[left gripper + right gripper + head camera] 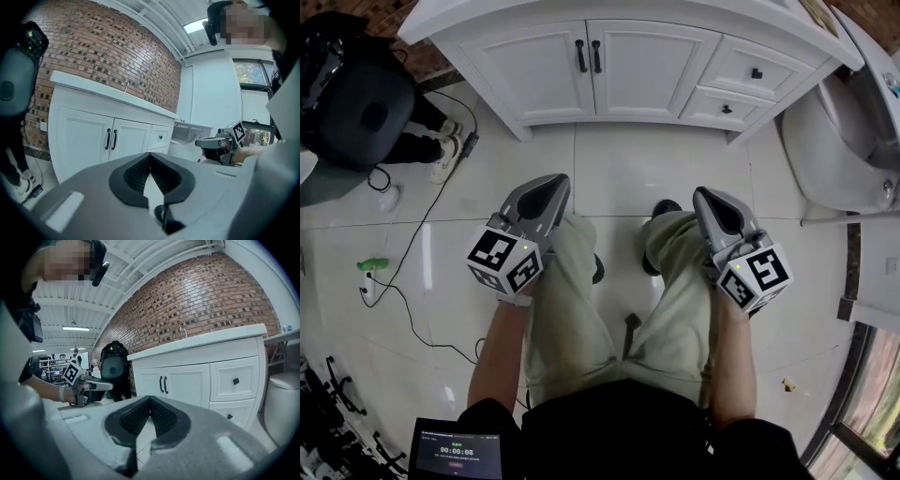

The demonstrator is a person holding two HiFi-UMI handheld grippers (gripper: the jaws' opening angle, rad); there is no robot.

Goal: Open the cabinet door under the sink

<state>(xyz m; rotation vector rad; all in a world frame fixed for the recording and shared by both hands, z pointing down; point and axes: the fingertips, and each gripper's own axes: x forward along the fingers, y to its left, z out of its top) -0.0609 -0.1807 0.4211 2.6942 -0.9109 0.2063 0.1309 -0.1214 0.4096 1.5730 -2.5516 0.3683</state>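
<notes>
Bent legs (pixel 572 309) in pale trousers fill 6 o'clock, with the left tongs (pixel 551 186) over one knee and the right tongs (pixel 705 195) over the other, each pair of jaws pressed together on nothing. Both point toward 12 o'clock, where the white cabinet (pixel 534 66) stands well apart from them. Its two doors (pixel 647 66) are shut, black handles (pixel 588 56) side by side at the middle seam, with two drawers (pixel 750 70) at 3 o'clock of them.
</notes>
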